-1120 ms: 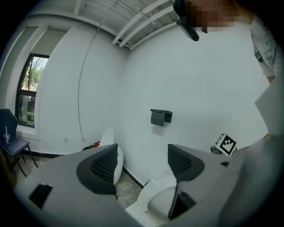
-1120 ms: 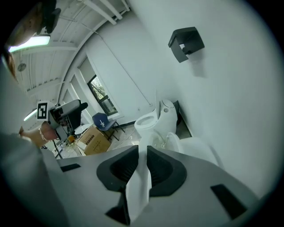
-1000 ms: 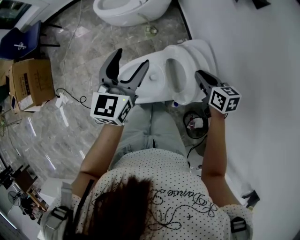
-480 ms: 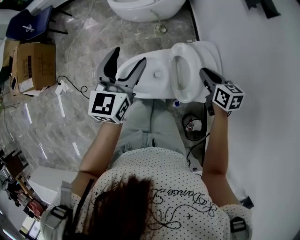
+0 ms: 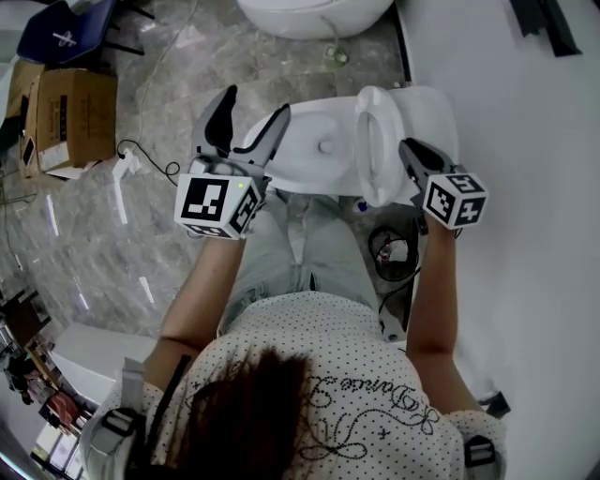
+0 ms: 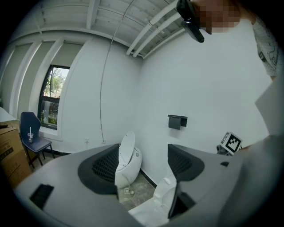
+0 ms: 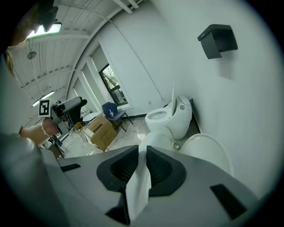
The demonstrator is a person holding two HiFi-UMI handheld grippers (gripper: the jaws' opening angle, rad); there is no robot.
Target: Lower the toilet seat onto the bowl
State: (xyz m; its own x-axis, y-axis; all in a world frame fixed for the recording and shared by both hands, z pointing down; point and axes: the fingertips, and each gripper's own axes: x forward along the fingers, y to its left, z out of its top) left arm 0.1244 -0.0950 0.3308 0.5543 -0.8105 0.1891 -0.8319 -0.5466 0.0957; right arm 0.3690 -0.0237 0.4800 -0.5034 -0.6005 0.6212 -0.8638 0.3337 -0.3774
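The white toilet (image 5: 314, 145) lies below me with its bowl uncovered. Its seat ring (image 5: 372, 141) stands nearly upright, a little in front of the lid (image 5: 431, 117) that leans at the wall. My right gripper (image 5: 409, 152) is shut on the seat's rim. In the right gripper view the thin white seat edge (image 7: 138, 186) runs between the right gripper's (image 7: 141, 170) two dark pads. My left gripper (image 5: 248, 112) hovers open over the bowl's left side, holding nothing. The left gripper (image 6: 142, 164) shows only air between its jaws.
A second toilet (image 5: 309, 14) stands further along the wall, also seen as the second toilet (image 7: 171, 119). A cardboard box (image 5: 66, 117) and a blue chair (image 5: 61, 33) are at the left. Cables (image 5: 389, 248) lie on the floor by the wall. A black holder (image 7: 217, 40) hangs on the wall.
The seat ring looks narrower and more upright than a second ago, moved off the lid with my right gripper still on it. The head view has shifted slightly.
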